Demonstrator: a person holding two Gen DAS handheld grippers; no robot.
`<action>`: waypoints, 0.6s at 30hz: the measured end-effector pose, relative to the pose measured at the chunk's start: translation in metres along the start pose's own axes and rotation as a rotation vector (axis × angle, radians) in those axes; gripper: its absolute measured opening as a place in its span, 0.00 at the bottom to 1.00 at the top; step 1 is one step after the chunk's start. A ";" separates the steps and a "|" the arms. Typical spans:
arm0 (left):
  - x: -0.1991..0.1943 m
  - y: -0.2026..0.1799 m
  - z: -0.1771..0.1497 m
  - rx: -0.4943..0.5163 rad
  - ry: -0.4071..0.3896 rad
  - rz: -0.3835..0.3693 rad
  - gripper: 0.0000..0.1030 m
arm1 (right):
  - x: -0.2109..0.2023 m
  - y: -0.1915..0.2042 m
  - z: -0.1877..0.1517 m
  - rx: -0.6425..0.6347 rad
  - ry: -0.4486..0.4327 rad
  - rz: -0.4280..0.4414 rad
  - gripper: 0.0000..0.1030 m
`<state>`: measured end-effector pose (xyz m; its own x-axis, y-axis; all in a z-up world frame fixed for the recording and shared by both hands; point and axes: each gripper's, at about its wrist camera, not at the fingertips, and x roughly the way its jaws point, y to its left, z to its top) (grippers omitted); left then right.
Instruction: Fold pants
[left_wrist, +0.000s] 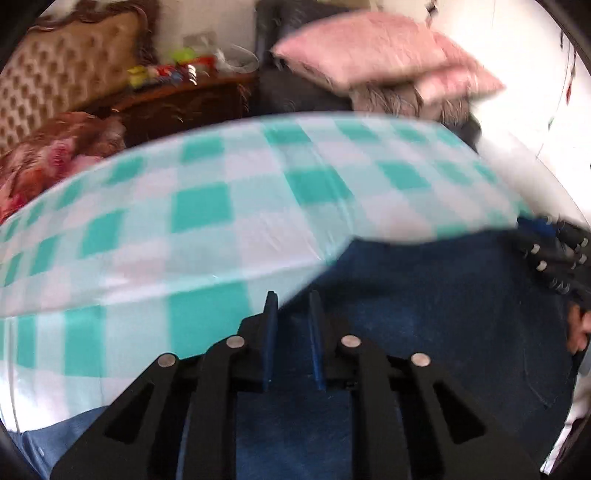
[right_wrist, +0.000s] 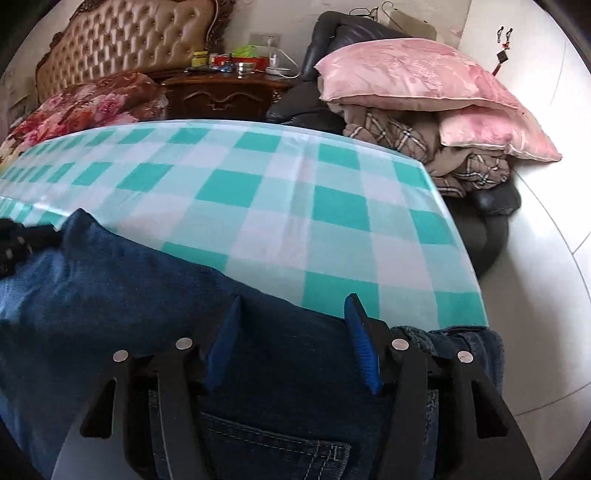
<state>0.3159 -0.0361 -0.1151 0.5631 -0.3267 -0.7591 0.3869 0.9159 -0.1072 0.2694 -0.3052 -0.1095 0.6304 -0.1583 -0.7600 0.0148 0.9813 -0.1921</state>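
Dark blue denim pants (right_wrist: 155, 295) lie folded over at the near edge of a table with a teal and white checked cloth (right_wrist: 288, 199). My right gripper (right_wrist: 291, 299) is open above the folded denim, its blue pads wide apart and empty, with a back pocket below it. In the blurred left wrist view the pants (left_wrist: 424, 306) fill the lower right. My left gripper (left_wrist: 291, 295) hangs over their left edge with a narrow gap between the pads and no cloth in it. The other gripper (left_wrist: 554, 254) shows at the right edge.
Pink pillows (right_wrist: 413, 74) and a plaid blanket (right_wrist: 406, 144) are piled on a dark chair beyond the table's right corner. A wooden nightstand (right_wrist: 225, 92) with small items and a bed with a tufted headboard (right_wrist: 122, 40) stand behind. White tiled floor (right_wrist: 535, 240) lies right.
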 end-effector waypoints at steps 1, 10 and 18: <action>-0.011 0.000 -0.002 -0.003 -0.024 -0.021 0.19 | 0.001 -0.002 -0.001 0.006 0.005 -0.013 0.51; -0.090 0.150 -0.108 -0.208 0.080 0.148 0.01 | 0.005 0.008 0.001 -0.026 0.024 -0.090 0.52; -0.162 0.250 -0.141 -0.335 -0.019 0.230 0.14 | 0.005 0.014 0.001 -0.059 0.018 -0.165 0.59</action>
<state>0.2188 0.2781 -0.1095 0.6219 -0.1056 -0.7759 -0.0087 0.9899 -0.1416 0.2737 -0.2917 -0.1152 0.6092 -0.3196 -0.7257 0.0712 0.9335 -0.3513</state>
